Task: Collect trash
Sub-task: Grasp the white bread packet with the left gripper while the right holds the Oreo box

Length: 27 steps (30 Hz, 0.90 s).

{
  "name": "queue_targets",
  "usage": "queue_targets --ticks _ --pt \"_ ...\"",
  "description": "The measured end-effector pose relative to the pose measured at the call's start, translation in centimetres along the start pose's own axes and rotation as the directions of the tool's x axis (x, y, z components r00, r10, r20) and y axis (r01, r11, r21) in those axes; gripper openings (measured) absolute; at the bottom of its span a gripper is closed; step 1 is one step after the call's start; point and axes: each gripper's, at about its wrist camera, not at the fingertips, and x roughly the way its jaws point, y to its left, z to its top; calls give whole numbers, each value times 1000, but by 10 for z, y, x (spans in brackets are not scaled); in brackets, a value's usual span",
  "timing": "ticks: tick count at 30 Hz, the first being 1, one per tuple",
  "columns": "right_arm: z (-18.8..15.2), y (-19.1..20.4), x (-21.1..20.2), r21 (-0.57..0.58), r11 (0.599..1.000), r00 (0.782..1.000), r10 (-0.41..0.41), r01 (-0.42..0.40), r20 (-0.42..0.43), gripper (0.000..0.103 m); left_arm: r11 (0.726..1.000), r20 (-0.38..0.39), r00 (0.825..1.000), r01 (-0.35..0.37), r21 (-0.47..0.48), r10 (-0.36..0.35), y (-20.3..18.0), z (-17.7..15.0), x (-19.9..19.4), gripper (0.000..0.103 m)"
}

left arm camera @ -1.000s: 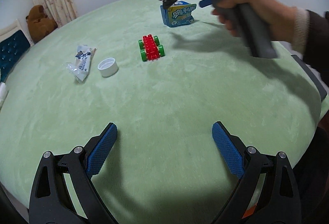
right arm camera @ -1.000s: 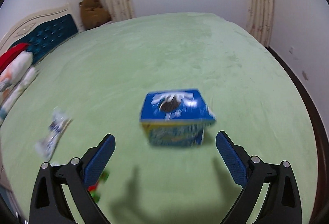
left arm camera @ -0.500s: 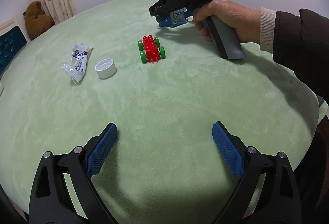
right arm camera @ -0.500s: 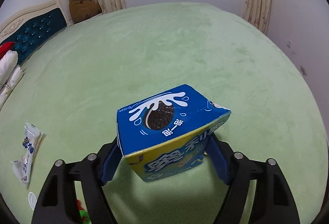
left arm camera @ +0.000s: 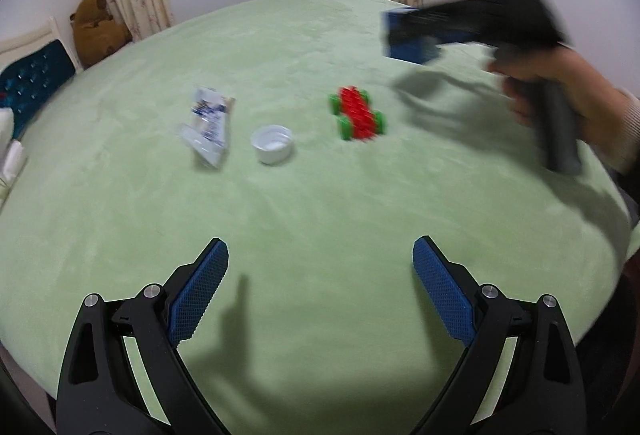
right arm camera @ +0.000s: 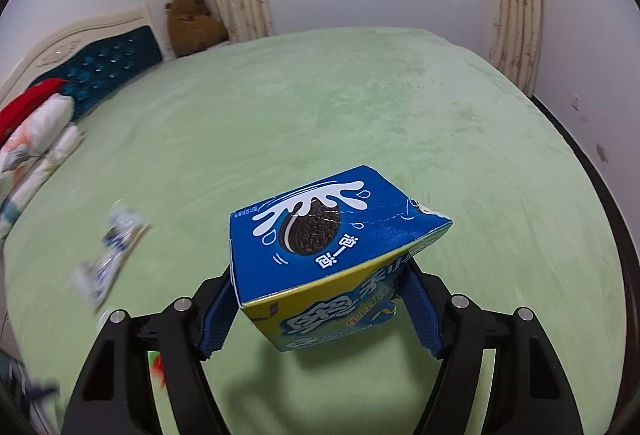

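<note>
My right gripper (right arm camera: 320, 311) is shut on a blue Oreo box (right arm camera: 320, 235) and holds it tilted above the green bed; its shadow lies below. In the left wrist view the same box (left arm camera: 408, 39) hangs in that gripper (left arm camera: 460, 23) at the upper right, blurred. My left gripper (left arm camera: 320, 275) is open and empty over the near part of the bed. A crumpled white-and-blue wrapper (left arm camera: 208, 127) and a white bottle cap (left arm camera: 273, 144) lie left of centre. The wrapper also shows in the right wrist view (right arm camera: 108, 255).
A red and green toy block car (left arm camera: 358, 113) sits right of the cap. The green blanket (left arm camera: 320, 203) covers the bed. A brown teddy bear (left arm camera: 98, 31) and a blue headboard (left arm camera: 32, 79) stand at the far left, with pillows (right arm camera: 32, 143) beside them.
My right gripper closed on the Oreo box, then lifted it off the bed and swung it up and to the right. My left gripper stayed open and shifted slightly.
</note>
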Motion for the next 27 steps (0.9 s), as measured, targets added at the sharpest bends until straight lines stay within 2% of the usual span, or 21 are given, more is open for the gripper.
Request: queue_targets --ticks 2,8,12,17,20,23,25,26,27 --pt "-11 -2 -17 7 1000 1000 18 -18 10 72 1000 2 1000 -27 -2 27 14 10 5 91" --pt "-46 -5 -57 27 998 998 62 -63 23 72 997 -1 999 -34 -65 34 60 53 27 91" --pt "-59 -7 -70 40 996 997 78 -79 28 72 995 -11 999 -38 -96 37 83 82 47 91" --pt "-70 -7 -76 59 994 995 93 -94 26 72 995 -53 999 4 -98 -9 102 105 83 91" --pt "-74 -9 -80 73 992 995 97 -99 29 72 994 -86 995 38 -104 -47 112 107 111 91" --pt "-76 -9 -81 77 993 995 92 -94 31 72 993 -86 994 58 -99 -67 115 105 124 90" --pt "-77 -10 -81 79 993 995 91 -93 30 72 994 -93 992 75 -77 -82 113 105 134 70" --pt "-78 -9 -81 84 992 995 93 -95 29 72 994 -110 989 86 -73 -93 113 104 138 51" --pt "-80 -9 -80 88 991 995 94 -96 27 72 995 -125 989 78 -68 -86 112 104 143 43"
